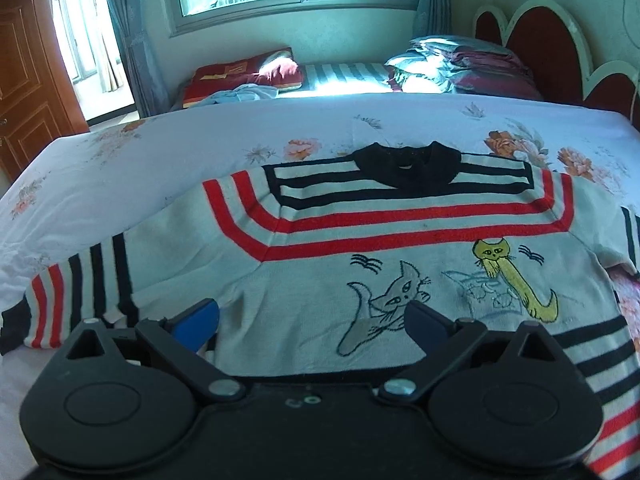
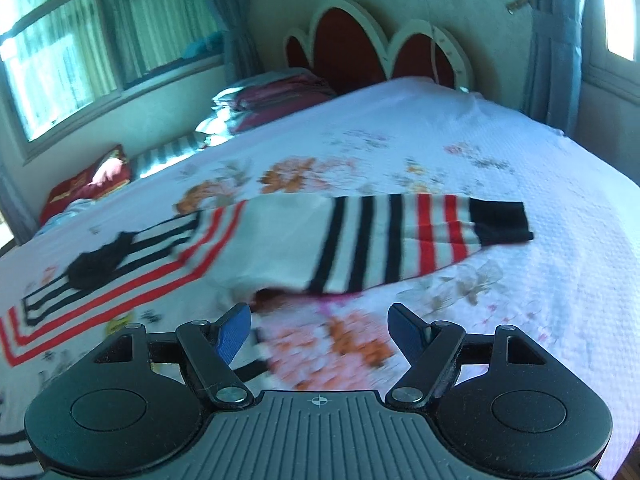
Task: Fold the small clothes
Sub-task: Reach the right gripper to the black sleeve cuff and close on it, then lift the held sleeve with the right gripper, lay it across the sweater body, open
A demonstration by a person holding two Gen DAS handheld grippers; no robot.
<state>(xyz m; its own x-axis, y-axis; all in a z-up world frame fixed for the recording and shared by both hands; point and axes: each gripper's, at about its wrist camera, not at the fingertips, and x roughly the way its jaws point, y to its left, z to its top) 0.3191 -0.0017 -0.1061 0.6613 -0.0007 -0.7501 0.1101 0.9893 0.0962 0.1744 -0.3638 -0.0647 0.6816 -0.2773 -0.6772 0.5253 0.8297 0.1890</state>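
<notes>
Sweater (image 1: 360,240) lies face-up and spread flat on the bed (image 1: 160,152), collar (image 1: 408,168) at 12 o'clock in the left wrist view, cat embroidery showing, no fold made in the body yet as far as I can see. So I'd call this the start of the first fold: sleeves in, then sides. Left tool (image 1: 312,320) has its jaws apart, nothing between them, hovering over the lower front of the sweater near the left armpit; the left sleeve (image 1: 72,292) runs out toward 9 o'clock. Right tool (image 2: 320,330) also has its jaws apart and empty, over bare bedspread just below the right sleeve (image 2: 400,236), whose black cuff (image 2: 502,222) points to 3 o'clock (view is motion-blurred, so exact clearance over the fabric is hard to tell). Next move, my read: each tool drops to its sleeve, pinches near the cuff or the shoulder seam, and carries it inward across the chest. Needs a shallow pinch so only the sleeve layer comes up, not the bedspread under it. Knit looks soft, so expect some drag.
</notes>
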